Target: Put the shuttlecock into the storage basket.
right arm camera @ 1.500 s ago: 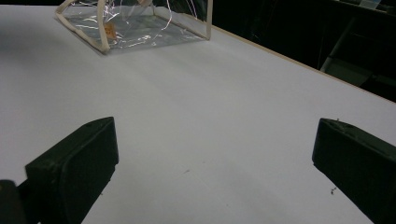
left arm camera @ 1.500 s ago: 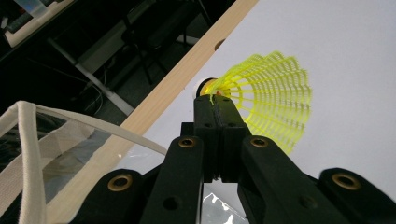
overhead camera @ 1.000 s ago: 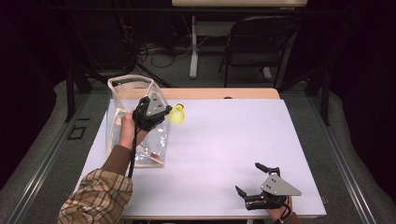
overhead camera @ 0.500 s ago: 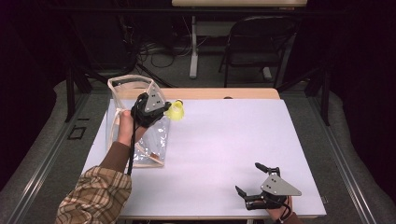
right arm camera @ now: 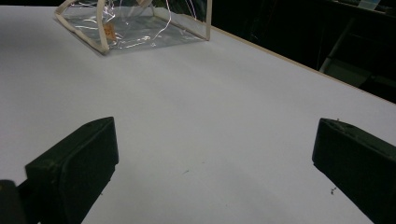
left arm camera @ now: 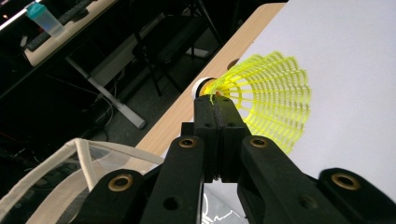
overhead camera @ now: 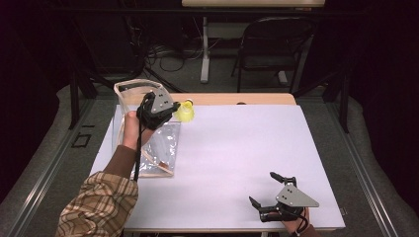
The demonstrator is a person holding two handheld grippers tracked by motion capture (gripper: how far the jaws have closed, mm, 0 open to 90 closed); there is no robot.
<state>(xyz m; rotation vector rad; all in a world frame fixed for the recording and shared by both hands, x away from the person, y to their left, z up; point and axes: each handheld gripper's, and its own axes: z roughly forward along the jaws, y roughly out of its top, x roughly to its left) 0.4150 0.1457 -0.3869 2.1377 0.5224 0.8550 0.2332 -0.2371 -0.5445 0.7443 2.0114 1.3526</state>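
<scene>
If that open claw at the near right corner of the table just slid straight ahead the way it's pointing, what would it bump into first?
Probably the clear bag. The right claw looks across bare white table, and the bag stands far off, a little left of its line. Depth is hard to judge, so it might slip past the bag's right edge.

Dim room, grey floor, black folding chair beyond the table — cables trailing

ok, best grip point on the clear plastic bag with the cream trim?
Probably the cream-trimmed rim of the clear plastic bag: the stiffest edge, standing raised and open. Bring the open right gripper from the table's middle, jaws straddling the trim; the left gripper holds the yellow plastic shuttlecock.
</scene>
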